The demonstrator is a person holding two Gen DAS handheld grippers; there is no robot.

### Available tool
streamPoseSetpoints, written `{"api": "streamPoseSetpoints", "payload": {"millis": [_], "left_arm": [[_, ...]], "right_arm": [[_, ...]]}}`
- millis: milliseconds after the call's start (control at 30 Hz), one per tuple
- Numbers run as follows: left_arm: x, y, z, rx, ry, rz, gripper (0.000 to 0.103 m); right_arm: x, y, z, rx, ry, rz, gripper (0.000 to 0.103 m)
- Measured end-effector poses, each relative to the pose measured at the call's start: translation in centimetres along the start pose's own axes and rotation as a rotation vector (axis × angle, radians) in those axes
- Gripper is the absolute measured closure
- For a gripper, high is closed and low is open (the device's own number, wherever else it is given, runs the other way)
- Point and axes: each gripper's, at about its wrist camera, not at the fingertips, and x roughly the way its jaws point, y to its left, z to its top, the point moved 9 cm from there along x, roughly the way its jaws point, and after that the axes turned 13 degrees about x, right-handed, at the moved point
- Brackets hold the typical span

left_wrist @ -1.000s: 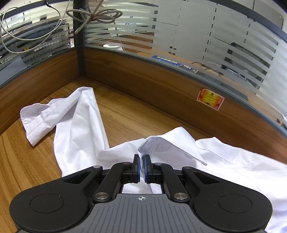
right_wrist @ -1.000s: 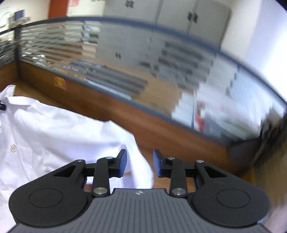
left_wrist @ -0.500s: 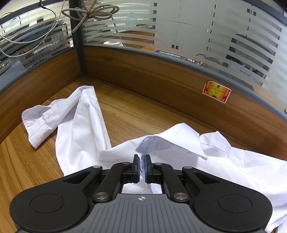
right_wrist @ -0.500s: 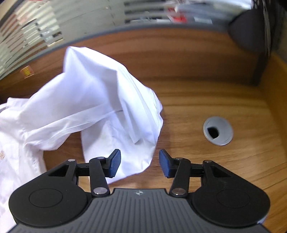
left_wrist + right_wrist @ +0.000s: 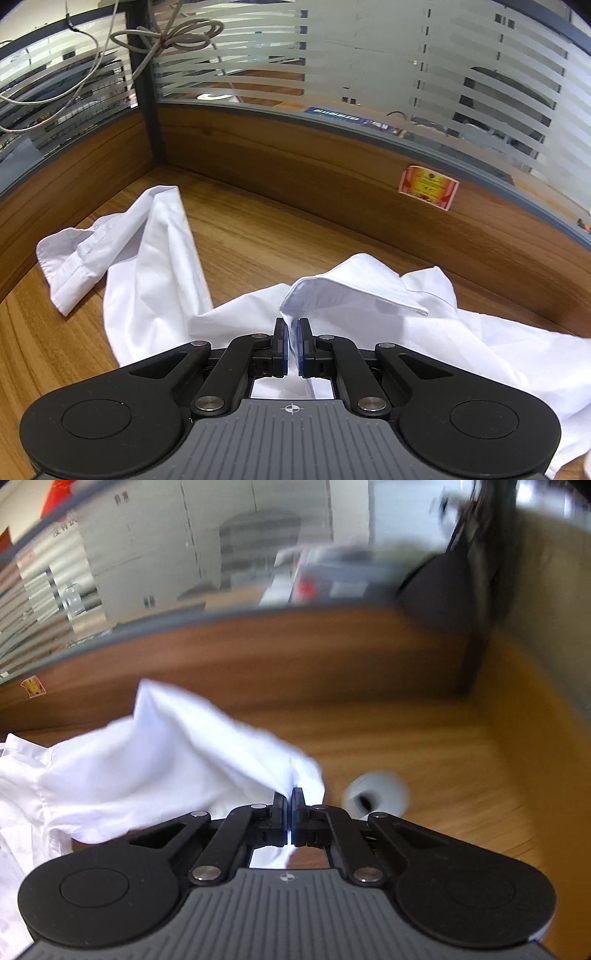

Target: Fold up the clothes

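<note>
With our left gripper (image 5: 291,345) pinching the shirt (image 5: 369,317) just under its collar (image 5: 354,286) and our right gripper (image 5: 289,818) clamped on a thin edge beside the desk's cable hole (image 5: 376,794), a hard pull could slip that edge free.

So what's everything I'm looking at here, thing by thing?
shirt: one, white, crumpled across the desk; collar raised near the middle, a cuffed sleeve lying towards the left corner
desk: one, wood-grain brown, under the shirt
partition: wooden panels with striped frosted glass above, round the desk's far edges
sticker: one, red and yellow, on the partition panel
cables: a grey bundle hanging at the corner post
cable hole cover: one, grey, in the desk to the right of the shirt
left claw: black with blue pads, shut on the collar
right claw: black, shut on a shirt edge
</note>
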Motion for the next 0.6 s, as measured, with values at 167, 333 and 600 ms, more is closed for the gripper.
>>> {"api": "streamPoseSetpoints", "payload": {"millis": [167,333,600], "left_arm": [[0.2,-1.5,0.2,0.001,0.000,-0.056,0.096],[-0.7,-3.2,0.4,0.016,0.003,-0.114,0.079],[-4.8,-3.5,-0.1,0.067,-0.002,-0.193,0.048]], "right_arm": [[-4.2,-2.3,3.5,-0.079,-0.081,-0.090,0.101],[-4.9,-4.7,5.5,-0.070,-0.065,-0.169,0.092],[-6.2,-3.6,4.2,-0.104,-0.045,-0.092,0.063]]}}
